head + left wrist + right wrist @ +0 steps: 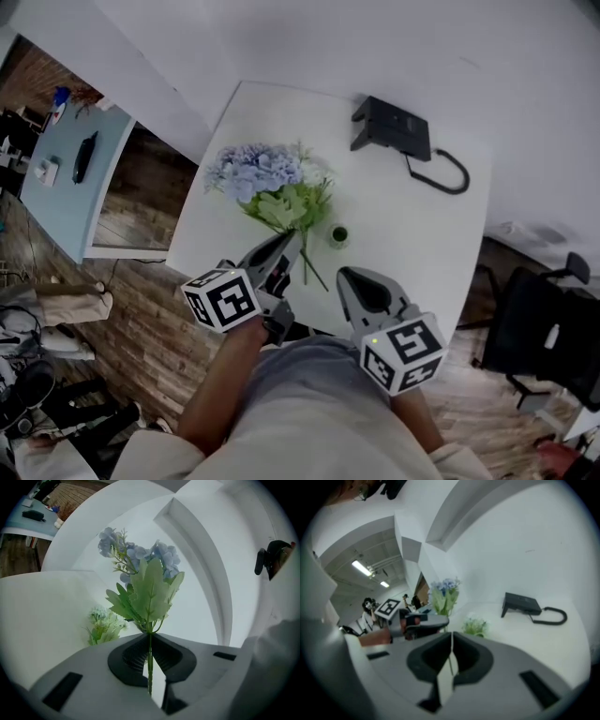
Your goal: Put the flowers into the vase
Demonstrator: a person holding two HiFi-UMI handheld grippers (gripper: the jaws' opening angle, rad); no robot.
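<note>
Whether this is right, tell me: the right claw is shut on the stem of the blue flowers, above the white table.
Wrong claw. The left claw is shut on the stem of the blue flowers, above the white table; the left gripper view shows it.

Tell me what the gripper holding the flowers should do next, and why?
Probably tip the hydrangea bouquet upright, stem down. The left gripper is shut on its stem, and the blooms lean over the white table. The small green thing beside it may be the vase; I can't tell.
</note>
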